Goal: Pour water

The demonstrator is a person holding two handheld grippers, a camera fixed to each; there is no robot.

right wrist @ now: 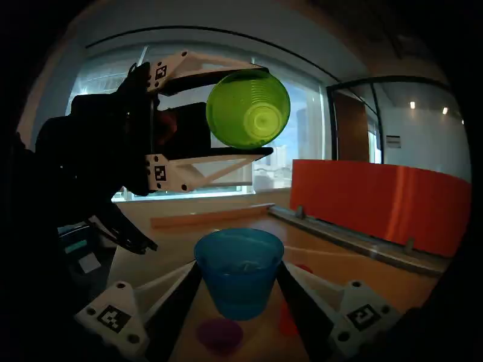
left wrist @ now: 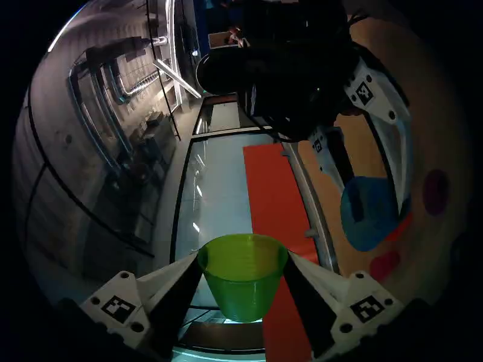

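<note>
Green cup [left wrist: 243,274], at 6 o'clock in the left gripper view, is clamped mid-wall by the left gripper [left wrist: 243,259]. Blue cup [right wrist: 239,277], at 6 o'clock in the right gripper view, is clamped likewise by the right gripper [right wrist: 239,266]. Both look light, thin-walled and smooth: squeeze gently below the rim.

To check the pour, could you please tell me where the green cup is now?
The green cup is clamped in the left claw, tipped sideways; in the right gripper view it hangs above the blue cup.
</note>
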